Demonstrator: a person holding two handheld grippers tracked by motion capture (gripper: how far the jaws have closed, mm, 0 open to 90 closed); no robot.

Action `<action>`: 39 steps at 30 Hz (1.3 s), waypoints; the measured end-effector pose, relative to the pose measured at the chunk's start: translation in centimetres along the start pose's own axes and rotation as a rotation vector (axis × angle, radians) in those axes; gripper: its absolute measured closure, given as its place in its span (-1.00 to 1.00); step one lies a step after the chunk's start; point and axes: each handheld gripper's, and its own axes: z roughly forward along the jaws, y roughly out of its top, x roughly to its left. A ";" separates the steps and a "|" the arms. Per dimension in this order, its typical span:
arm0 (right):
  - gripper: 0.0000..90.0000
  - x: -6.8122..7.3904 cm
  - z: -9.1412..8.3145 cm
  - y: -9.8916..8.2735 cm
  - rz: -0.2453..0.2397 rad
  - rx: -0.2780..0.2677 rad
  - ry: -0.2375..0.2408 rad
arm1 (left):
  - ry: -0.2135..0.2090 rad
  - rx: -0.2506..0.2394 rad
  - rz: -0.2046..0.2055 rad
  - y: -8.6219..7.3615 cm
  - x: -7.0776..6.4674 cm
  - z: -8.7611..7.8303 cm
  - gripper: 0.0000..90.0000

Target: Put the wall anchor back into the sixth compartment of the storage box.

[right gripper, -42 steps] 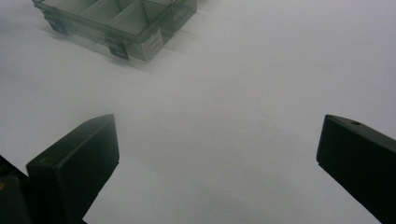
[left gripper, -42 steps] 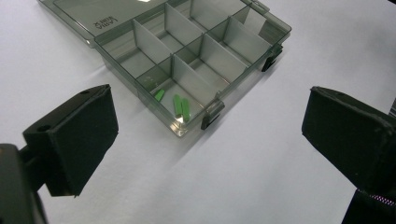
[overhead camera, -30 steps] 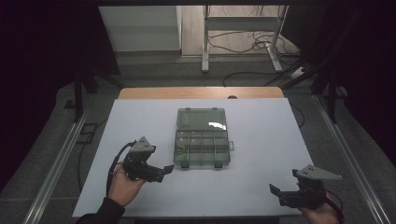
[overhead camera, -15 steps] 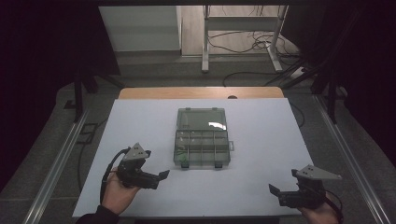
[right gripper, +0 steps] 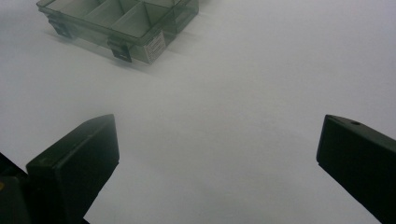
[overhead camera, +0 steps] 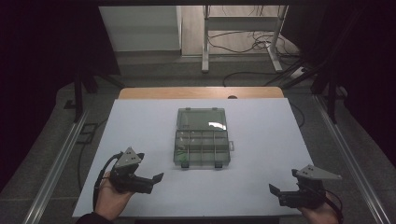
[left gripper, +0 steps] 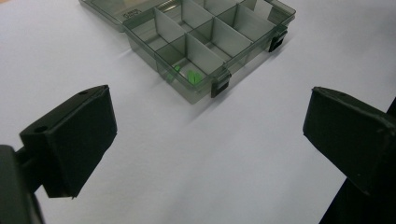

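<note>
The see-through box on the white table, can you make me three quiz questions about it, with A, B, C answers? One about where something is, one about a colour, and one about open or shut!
1. Where does the box sit?
A. near the middle of the table
B. on the floor
C. between the jaws of a gripper

2. What colour are the small pieces in its near corner compartment?
A. red
B. green
C. blue

3. How is the left gripper?
A. shut on the box
B. shut on nothing
C. open

Answers:
1 A, the high view shows the box lying mid-table, apart from both grippers.
2 B, the left gripper view shows bright green bits behind the smoky wall.
3 C, in its own view the two black jaws stand wide apart with bare table between them.
</note>
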 end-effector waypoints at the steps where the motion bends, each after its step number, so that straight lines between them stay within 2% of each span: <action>1: -1.00 0.0 0.0 0.0 0.000 -0.001 0.000 | 0.002 -0.002 -0.001 -0.1 0.0 -0.1 -0.92; 20: -1.00 0.0 0.0 0.0 0.001 0.004 -0.013 | 0.018 -0.043 -0.047 -1.8 0.0 -2.3 -0.92; 26: -1.00 0.0 0.0 0.0 0.001 0.005 -0.015 | 0.015 -0.030 -0.053 -2.1 0.0 -2.5 -0.92; 39: -1.00 0.0 0.0 0.0 0.000 0.006 -0.016 | 0.043 -0.030 -0.056 -2.9 -0.2 -3.3 -0.94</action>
